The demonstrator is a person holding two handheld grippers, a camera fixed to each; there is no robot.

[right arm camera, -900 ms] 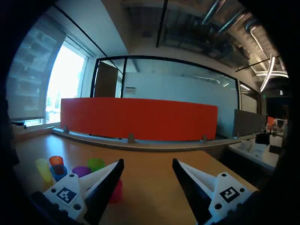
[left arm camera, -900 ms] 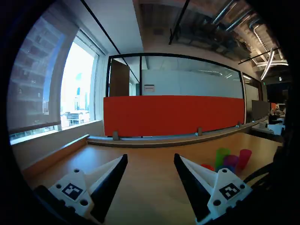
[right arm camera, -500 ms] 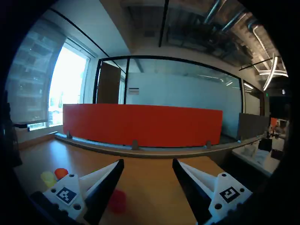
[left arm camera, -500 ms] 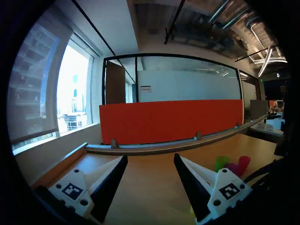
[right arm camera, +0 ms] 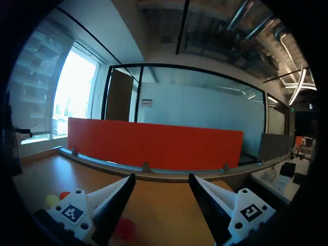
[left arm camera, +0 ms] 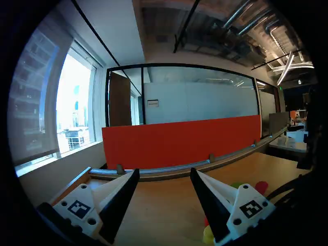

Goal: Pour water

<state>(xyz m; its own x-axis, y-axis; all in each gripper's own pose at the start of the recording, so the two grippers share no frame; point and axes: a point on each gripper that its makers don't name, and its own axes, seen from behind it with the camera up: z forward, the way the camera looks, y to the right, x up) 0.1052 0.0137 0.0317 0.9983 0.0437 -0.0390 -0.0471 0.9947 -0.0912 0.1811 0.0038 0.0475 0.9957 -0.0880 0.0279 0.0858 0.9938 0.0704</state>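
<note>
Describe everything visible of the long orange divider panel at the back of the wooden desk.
The long orange divider panel is a flat, plain, matte board, one even colour. It stands upright along the far edge of the wooden desk, held at its foot by small grey brackets. A glass wall rises behind it.

The wooden desk (left arm camera: 164, 205) extends ahead and below. An orange divider (left arm camera: 180, 141) stands upright along the desk's far edge, directly ahead, seated in a grey rail (left arm camera: 164, 170). Behind the divider is a glass partition (left arm camera: 197, 98) in a black frame, with a brown door (left arm camera: 119, 100) at its left end. The window (left arm camera: 74, 110) lies ahead-left; daylight enters there and buildings show outside. Overhead, a white ceiling panel (left arm camera: 110, 28) is at left and exposed pipes (left arm camera: 242, 16) are at right. Strip lights (left arm camera: 287, 67) hang upper right, lit. In the right gripper view, a grey screen (right arm camera: 272, 147) stands ahead-right, past the divider's end.
</note>
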